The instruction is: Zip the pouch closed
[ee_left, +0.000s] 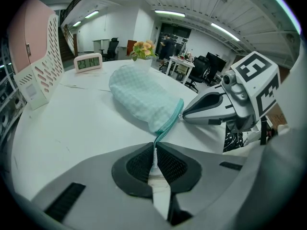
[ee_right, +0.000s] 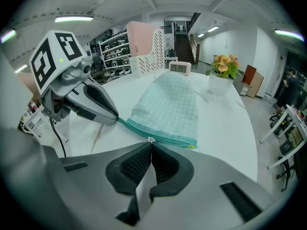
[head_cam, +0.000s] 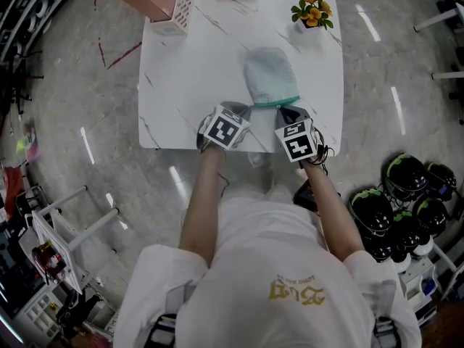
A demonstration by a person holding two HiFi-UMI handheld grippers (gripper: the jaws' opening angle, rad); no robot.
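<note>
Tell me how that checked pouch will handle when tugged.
The pouch is probably floppy: its fabric lies in soft folds. It looks light, so it may slide on the smooth table without the left gripper pinching its zipper tail.

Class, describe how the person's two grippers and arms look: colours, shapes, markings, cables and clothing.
The left gripper and right gripper have smooth grey, beak-shaped shells with black ribbed pads inside the jaws. Each carries a white cube printed with black square markers. A thin black cable hangs from the left one. The person wears a white short-sleeved shirt with gold print on the back.
</note>
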